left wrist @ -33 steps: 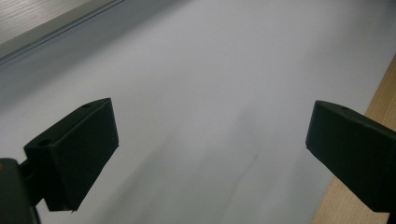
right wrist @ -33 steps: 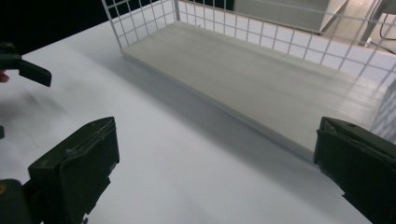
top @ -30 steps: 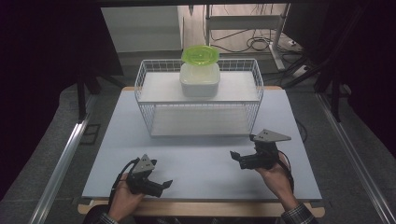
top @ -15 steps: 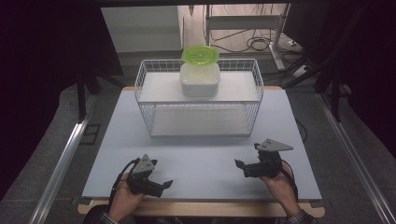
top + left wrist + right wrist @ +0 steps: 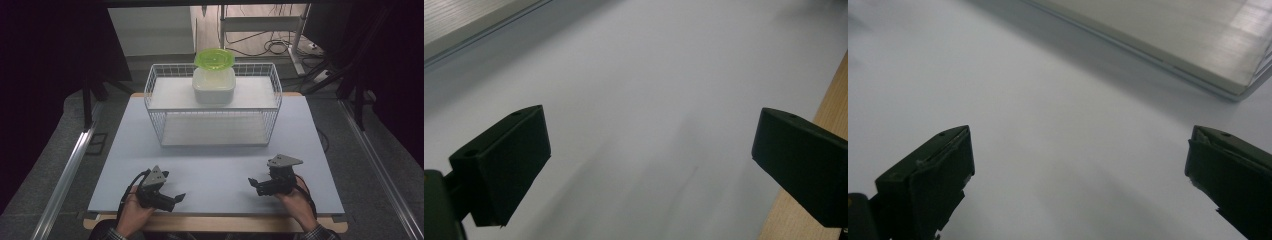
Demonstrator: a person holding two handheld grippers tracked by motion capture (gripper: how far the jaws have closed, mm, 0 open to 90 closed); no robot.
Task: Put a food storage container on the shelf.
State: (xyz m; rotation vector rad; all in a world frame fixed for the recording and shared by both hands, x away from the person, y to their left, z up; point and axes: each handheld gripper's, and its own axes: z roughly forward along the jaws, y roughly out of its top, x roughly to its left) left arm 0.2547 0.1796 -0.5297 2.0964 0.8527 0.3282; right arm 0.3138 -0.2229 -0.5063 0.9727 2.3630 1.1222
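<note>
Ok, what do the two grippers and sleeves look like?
Both the left gripper and the right gripper are black with two blocky jaws, a grey three-cornered plate on top and a black trailing cable. Plaid cuffs show at the wrists.

Each hand holds a black tool with two jaws. The left gripper (image 5: 173, 198) has a chunky black body with a small grey three-cornered plate on top, and a thin black cable loops from its back past the left hand (image 5: 131, 212). The right gripper (image 5: 253, 183) looks the same, its grey plate larger and flatter to the eye, with a black cable curling round the right hand (image 5: 294, 199). Seen close in the gripper views, the jaws are matt black wedge-shaped blocks with flat faces, each with a small round hole near the upper edge. Checked shirt cuffs show at both wrists.
</note>
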